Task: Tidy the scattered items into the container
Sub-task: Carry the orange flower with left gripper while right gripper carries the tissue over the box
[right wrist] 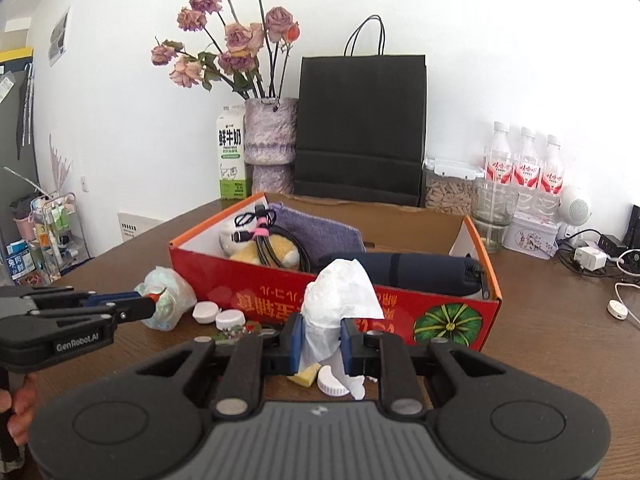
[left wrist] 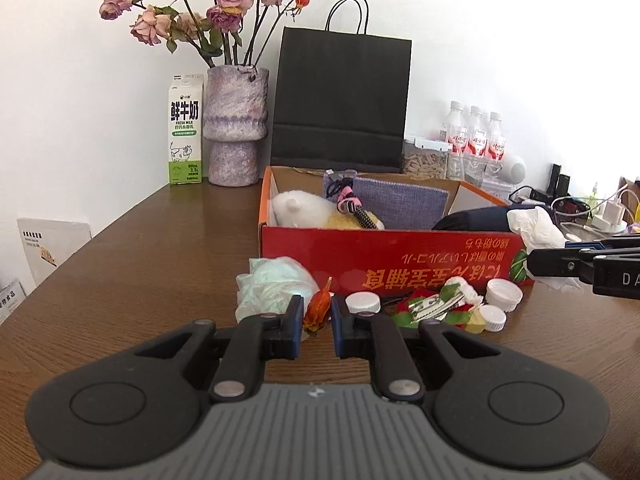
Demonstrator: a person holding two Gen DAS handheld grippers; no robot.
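My right fingers (right wrist: 320, 344) grip the crumpled tissue (right wrist: 338, 300), centre frame, just before the red box (right wrist: 256, 288), whose opening lies directly beyond and above. My left fingers (left wrist: 316, 322) pinch an orange wrapper (left wrist: 318, 312), box up and right.

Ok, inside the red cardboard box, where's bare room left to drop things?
Bare floor shows in the red cardboard box along its back wall, behind the dark navy pouch. The other end is crowded: white plush toy, black cables, purple knitted cloth.
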